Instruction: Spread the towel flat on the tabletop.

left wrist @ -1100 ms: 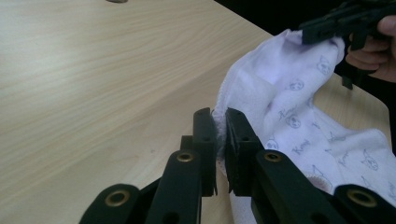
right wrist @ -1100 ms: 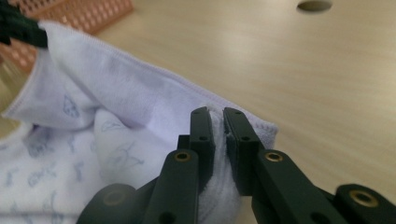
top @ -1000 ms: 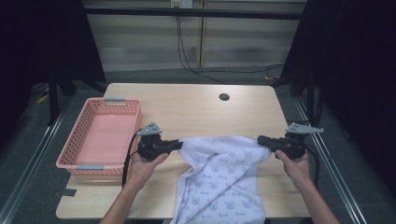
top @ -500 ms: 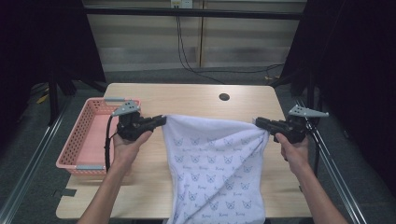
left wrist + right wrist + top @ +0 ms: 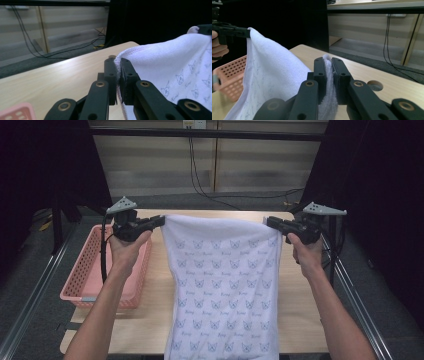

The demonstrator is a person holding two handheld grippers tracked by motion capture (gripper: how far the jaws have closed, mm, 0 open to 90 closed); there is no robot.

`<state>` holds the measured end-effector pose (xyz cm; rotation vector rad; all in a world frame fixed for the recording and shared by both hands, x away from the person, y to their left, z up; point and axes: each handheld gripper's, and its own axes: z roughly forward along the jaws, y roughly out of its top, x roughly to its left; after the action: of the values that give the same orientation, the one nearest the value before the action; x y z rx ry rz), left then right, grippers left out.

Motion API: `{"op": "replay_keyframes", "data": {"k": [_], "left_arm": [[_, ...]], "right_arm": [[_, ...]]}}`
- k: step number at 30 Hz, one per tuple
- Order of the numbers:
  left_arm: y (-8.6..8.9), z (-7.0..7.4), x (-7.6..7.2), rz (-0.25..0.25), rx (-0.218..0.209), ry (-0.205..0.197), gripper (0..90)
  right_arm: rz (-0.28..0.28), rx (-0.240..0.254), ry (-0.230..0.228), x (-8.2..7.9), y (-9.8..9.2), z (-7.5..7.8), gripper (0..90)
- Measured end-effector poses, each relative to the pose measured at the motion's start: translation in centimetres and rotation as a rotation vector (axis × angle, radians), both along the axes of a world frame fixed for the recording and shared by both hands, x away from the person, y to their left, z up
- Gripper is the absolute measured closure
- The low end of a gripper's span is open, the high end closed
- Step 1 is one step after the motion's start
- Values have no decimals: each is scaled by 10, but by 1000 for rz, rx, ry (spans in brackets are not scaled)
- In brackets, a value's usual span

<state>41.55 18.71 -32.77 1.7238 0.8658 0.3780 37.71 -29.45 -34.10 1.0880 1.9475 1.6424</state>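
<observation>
Both grippers risen since earlier frame; left gripper (image 5: 159, 220), right gripper (image 5: 270, 222) clamp towel (image 5: 222, 280) corners, taut. Risk: thin edge grip slips, towel drops.

A: Where are the arms?
B: Both forearms reach in from the near edge, raised and spread wide — left gripper (image 5: 159, 220) at left, right gripper (image 5: 270, 221) at right, pointing inward.
A: Jaws?
B: Clamped tight — both.
</observation>
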Motion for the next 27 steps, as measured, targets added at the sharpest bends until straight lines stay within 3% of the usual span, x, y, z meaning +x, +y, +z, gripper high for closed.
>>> {"op": "replay_keyframes", "data": {"k": [1,3,4,5,6,7,8,10,15,16,17,19,21,22,23,25,27], "left_arm": [[-2,1,8,9,-7,1,853],[-9,0,23,35,41,7,837],[-12,-1,30,50,43,20,777],[-16,-6,40,63,42,54,640],[-16,-6,40,63,42,54,621],[-19,-10,42,73,49,60,621],[-22,-14,43,64,65,71,591],[-27,-22,41,43,80,91,579],[-28,-36,41,57,126,123,545],[-26,-36,41,95,143,120,541],[-19,-34,41,91,113,126,553],[-20,-32,37,89,119,129,554],[-23,-33,31,44,124,136,586],[-26,-34,26,45,130,133,616],[-28,-37,22,16,112,134,616],[-37,-43,9,-36,119,148,649],[-43,-51,-8,-108,105,146,695]], "right_arm": [[-12,7,0,7,-1,0,831],[-31,6,5,23,-1,-3,830],[-37,7,17,30,-2,-5,825],[-74,-24,53,43,-4,-14,739],[-74,-24,53,43,-4,-14,739],[-109,-46,75,48,-6,-20,677],[-154,-76,90,51,-10,-26,672],[-189,-56,121,54,-24,-38,640],[-187,-87,163,34,-42,-55,633],[-166,-88,166,22,-42,-57,633],[-158,-92,160,17,-41,-58,632],[-139,-91,166,12,-39,-61,631],[-110,-120,174,3,-34,-68,619],[-80,-141,203,-5,-27,-79,612],[-80,-141,203,-5,-27,-79,612],[-57,-161,231,-13,-20,-91,605],[-38,-172,245,-28,-13,-104,608]]}}
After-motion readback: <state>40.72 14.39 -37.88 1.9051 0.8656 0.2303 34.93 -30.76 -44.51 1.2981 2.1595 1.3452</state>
